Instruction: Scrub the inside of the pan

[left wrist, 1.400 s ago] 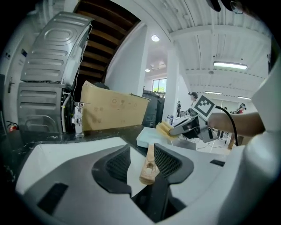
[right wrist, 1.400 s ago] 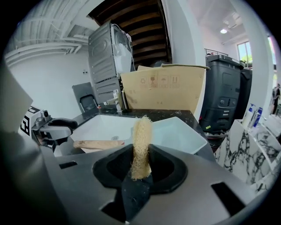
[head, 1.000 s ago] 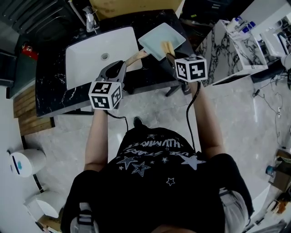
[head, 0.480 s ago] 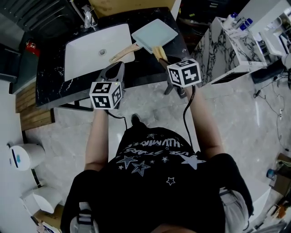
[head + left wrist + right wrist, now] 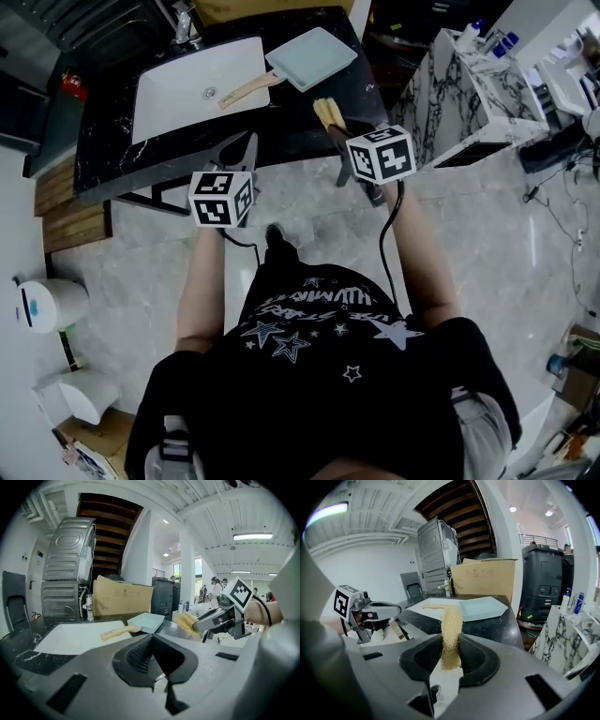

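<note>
The light blue square pan (image 5: 311, 56) lies on the black counter (image 5: 281, 131), and its wooden handle (image 5: 246, 89) reaches over the white sink (image 5: 183, 89). My right gripper (image 5: 339, 129) is shut on a tan fibrous scrubber (image 5: 327, 113), held above the counter's front edge and clear of the pan. In the right gripper view the scrubber (image 5: 451, 630) stands pinched between the pads, with the pan (image 5: 480, 607) beyond it. My left gripper (image 5: 249, 142) hovers at the counter's front edge, shut and empty. The left gripper view shows the pan (image 5: 146, 621) well ahead of it.
A faucet (image 5: 183, 21) stands behind the sink. A cardboard box (image 5: 123, 597) and a metal appliance (image 5: 65, 569) sit at the back. A marble-patterned shelf unit (image 5: 469, 94) with bottles stands to the right, next to a black bin (image 5: 543, 583).
Both grippers have drawn back from the pan toward the counter's front edge. The scrubber has left the pan. The left jaws have come away from the handle and closed.
</note>
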{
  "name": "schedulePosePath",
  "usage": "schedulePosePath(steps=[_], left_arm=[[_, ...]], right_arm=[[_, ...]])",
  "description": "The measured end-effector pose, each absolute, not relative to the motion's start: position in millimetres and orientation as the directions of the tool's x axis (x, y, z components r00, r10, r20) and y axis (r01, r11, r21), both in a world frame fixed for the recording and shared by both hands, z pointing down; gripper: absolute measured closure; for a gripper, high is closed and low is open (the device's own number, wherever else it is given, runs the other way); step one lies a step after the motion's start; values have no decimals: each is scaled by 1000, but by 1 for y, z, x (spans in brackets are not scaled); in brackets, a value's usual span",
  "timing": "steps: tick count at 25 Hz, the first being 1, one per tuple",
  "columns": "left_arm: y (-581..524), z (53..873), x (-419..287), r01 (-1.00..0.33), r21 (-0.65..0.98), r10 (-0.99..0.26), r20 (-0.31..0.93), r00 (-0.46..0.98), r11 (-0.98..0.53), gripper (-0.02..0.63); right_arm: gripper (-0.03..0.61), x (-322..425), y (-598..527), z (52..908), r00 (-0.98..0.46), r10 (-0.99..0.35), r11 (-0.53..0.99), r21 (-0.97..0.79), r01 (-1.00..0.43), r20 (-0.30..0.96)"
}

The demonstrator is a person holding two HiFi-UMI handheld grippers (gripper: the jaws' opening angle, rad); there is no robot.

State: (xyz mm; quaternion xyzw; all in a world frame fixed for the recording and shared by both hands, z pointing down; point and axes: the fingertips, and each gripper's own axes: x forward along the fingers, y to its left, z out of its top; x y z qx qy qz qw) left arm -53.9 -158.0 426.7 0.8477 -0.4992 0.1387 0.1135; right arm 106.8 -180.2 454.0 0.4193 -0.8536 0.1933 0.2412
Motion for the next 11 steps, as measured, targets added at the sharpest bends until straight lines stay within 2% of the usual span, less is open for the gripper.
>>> schedulePosePath(steps=[11], left_arm=[[-106,434,-27,-893,62,-825,359,436,-445,606]], right_arm=[[473,130,-126,465,-559,-585,602,-148,-785,587]])
